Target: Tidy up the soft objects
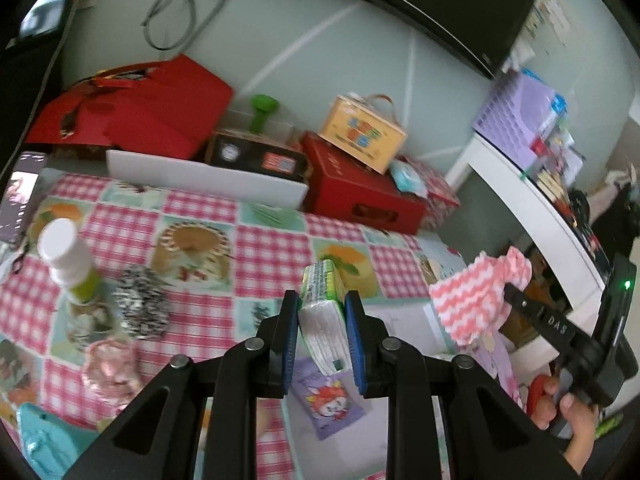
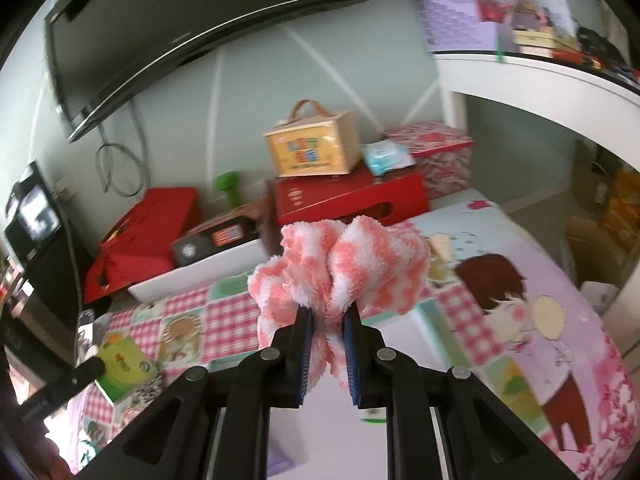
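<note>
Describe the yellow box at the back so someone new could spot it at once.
Find the white tray at the far edge of the checked tablecloth. Right of it sits a red box, and the yellow box stands on top, the only one with a carry handle.

wall pale green | TV mounted | white shelf

Two grippers, the left gripper and the right gripper. One green tissue pack between the left jaws, one pink-and-white cloth between the right. Beyond the jaws: one white bottle, one speckled scrunchie, three red boxes, one yellow box.
</note>
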